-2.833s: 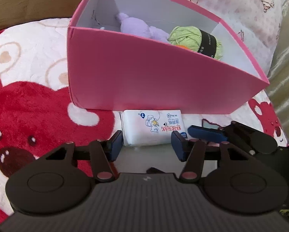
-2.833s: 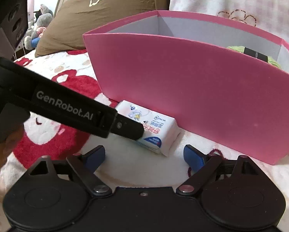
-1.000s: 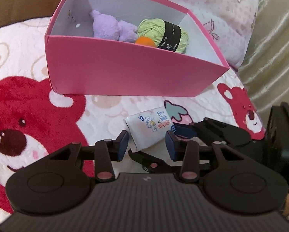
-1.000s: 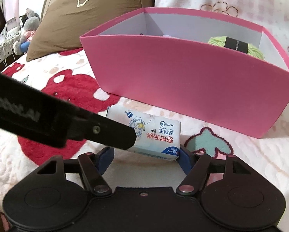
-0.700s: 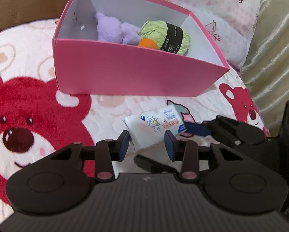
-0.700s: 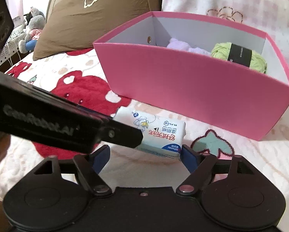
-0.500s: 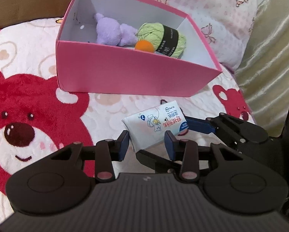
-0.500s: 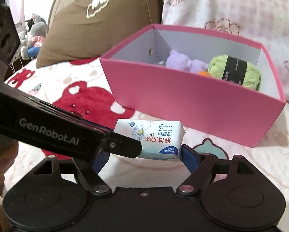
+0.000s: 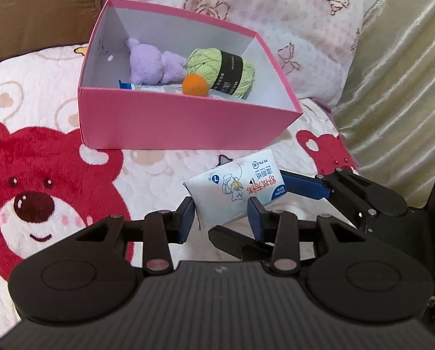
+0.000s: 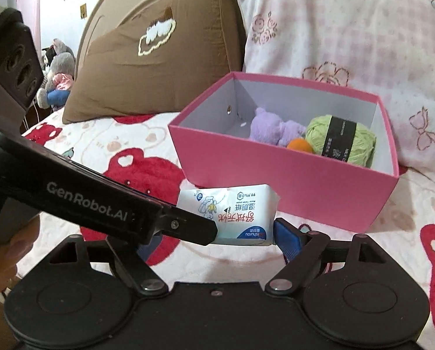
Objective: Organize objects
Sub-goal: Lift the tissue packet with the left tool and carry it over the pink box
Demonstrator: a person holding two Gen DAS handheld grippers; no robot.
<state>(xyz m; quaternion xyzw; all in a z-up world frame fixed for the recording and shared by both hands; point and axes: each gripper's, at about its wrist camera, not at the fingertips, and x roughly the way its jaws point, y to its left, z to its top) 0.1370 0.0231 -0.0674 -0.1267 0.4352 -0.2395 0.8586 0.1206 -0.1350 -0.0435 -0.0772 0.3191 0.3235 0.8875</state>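
A white wet-wipe pack (image 9: 234,189) hangs above the blanket in front of the pink box (image 9: 188,125). My left gripper (image 9: 220,215) is shut across its narrow width. One of the left gripper's fingers (image 10: 173,221) crosses the right wrist view and hides the pack's left end (image 10: 232,213). My right gripper (image 10: 218,243) spans the pack lengthwise and its jaws are opening. Its right pad sits at the pack's end, and its left pad stands apart from the pack. In the box (image 10: 275,180) lie a purple plush (image 9: 153,64), green yarn (image 9: 223,70) and an orange ball (image 9: 195,84).
A red bear-print blanket (image 9: 42,175) covers the bed. A brown pillow (image 10: 147,67) and a pink-checked pillow (image 10: 348,29) lean behind the box. A shiny beige curtain (image 9: 398,87) hangs on the right. Stuffed toys (image 10: 55,75) sit far left.
Both grippers have risen with the pack, lifting it off the blanket and away from the box front. The right jaws have widened. The box interior now shows from higher up.
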